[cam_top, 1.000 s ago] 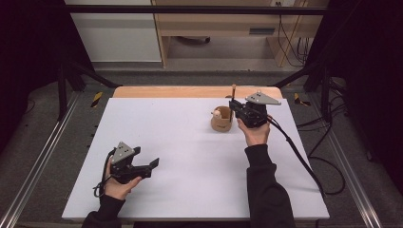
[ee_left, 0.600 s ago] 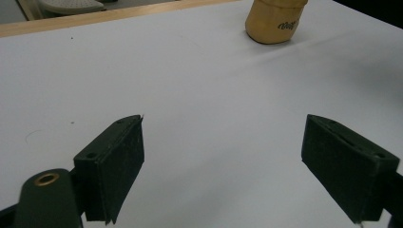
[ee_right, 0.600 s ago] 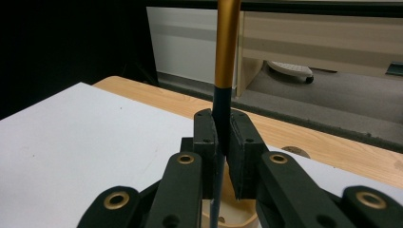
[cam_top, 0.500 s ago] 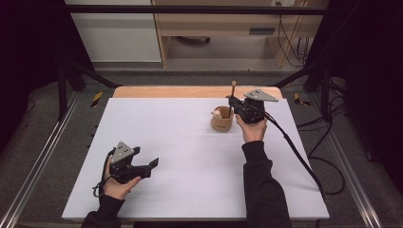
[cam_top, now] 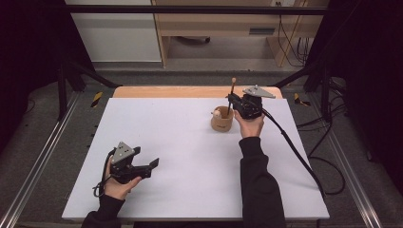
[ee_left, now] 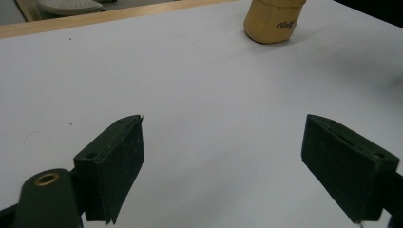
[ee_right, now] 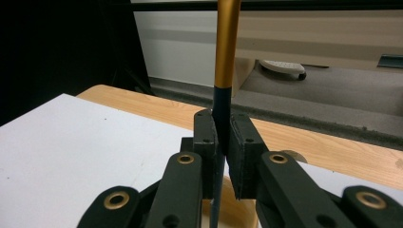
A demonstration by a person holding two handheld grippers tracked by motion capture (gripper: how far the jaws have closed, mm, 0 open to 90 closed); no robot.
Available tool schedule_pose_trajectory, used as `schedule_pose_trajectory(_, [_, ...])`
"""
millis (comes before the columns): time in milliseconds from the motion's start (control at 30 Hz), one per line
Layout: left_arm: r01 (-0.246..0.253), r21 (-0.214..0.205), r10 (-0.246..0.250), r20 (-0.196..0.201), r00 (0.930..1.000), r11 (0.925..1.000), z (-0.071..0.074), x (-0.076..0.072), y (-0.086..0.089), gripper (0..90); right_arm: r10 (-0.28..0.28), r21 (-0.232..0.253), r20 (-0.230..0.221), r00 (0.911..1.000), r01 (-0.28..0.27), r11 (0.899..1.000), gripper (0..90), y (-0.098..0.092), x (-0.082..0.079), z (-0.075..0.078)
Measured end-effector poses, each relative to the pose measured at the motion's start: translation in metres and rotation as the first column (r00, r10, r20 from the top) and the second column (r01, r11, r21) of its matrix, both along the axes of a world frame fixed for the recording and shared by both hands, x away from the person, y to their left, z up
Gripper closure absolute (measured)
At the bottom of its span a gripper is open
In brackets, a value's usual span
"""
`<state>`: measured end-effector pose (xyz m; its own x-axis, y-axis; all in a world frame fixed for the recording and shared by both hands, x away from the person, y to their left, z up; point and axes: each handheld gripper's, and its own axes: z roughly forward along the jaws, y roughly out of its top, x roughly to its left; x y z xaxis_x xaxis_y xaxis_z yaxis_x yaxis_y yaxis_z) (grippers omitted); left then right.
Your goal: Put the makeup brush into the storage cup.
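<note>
A short wooden cup (cam_top: 222,119) stands on the white tabletop (cam_top: 190,156), right of centre toward the far side. My right gripper (cam_top: 231,100) is just right of the cup, shut on a thin stick (cam_top: 233,84) that stands upright with its lower end at the cup. In the right gripper view the stick (ee_right: 226,42) is gold above and dark below, clamped in my right gripper (ee_right: 223,137) over the cup (ee_right: 240,213). My left gripper (cam_top: 153,164) rests near the front left, open. In the left gripper view my left gripper (ee_left: 237,156) holds nothing and faces the cup (ee_left: 272,21).
A wooden strip (cam_top: 166,91) runs along the table's far edge. Behind it are a wooden shelf unit (cam_top: 223,23) and floor cables (cam_top: 290,42). A black cable (cam_top: 294,152) trails from the right gripper over the table's right side. Metal rails (cam_top: 38,161) flank the table.
The right gripper with the stick has shifted slightly toward the table's far side. The cup and the left gripper have stayed put.
</note>
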<state>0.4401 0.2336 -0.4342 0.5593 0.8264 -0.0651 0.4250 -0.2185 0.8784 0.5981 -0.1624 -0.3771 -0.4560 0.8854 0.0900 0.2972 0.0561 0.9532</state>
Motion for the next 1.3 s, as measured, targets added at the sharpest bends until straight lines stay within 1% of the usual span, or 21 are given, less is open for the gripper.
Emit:
schedule_pose_trajectory(500, [0.000, 0.002, 0.000, 0.001, 1.0000, 1.0000, 0.000, 0.000, 0.000, 14.0, -0.022, -0.035, -0.039, 0.9990, 0.020, 0.999, 83.1, 0.009, 0.012, -0.020])
schedule_pose_trajectory(767, [0.001, 0.005, -0.001, 0.001, 1.0000, 1.0000, 0.000, 0.000, -0.001, 14.0, -0.023, -0.045, -0.058, 0.9980, 0.020, 0.999, 83.2, 0.013, 0.012, -0.027])
schedule_pose_trajectory(800, [0.001, 0.005, -0.001, 0.001, 1.0000, 1.0000, 0.000, 0.000, -0.001, 14.1, -0.025, -0.044, -0.066, 0.9975, 0.022, 0.999, 83.1, 0.013, 0.012, -0.029])
schedule_pose_trajectory(867, [0.000, 0.005, 0.000, 0.001, 1.0000, 1.0000, 0.000, 0.000, -0.001, 14.1, -0.026, -0.049, -0.066, 0.9975, 0.023, 0.999, 83.1, 0.013, 0.013, -0.031])
schedule_pose_trajectory(933, [0.000, 0.005, 0.000, 0.001, 1.0000, 1.0000, 0.000, 0.000, -0.001, 14.1, -0.029, -0.046, -0.073, 0.9969, 0.026, 0.999, 83.1, 0.013, 0.013, -0.032])
schedule_pose_trajectory(1100, [0.002, 0.012, -0.002, -0.001, 1.0000, 0.9999, 0.000, 0.000, -0.001, 14.1, -0.027, -0.066, -0.083, 0.9962, 0.021, 0.998, 83.1, 0.014, 0.012, -0.037])
schedule_pose_trajectory(1133, [0.001, 0.011, -0.001, 0.000, 1.0000, 0.9999, 0.000, 0.000, -0.001, 14.1, -0.030, -0.065, -0.092, 0.9953, 0.024, 0.998, 83.1, 0.016, 0.012, -0.038])
schedule_pose_trajectory(1200, [0.002, 0.011, -0.002, 0.001, 1.0000, 0.9999, 0.000, -0.001, -0.001, 14.2, -0.028, -0.071, -0.089, 0.9957, 0.022, 0.997, 83.1, 0.016, 0.012, -0.039])
schedule_pose_trajectory(1300, [0.002, 0.011, -0.002, 0.001, 1.0000, 0.9999, 0.000, -0.001, -0.001, 14.2, -0.028, -0.072, -0.098, 0.9948, 0.021, 0.997, 83.1, 0.017, 0.011, -0.042])
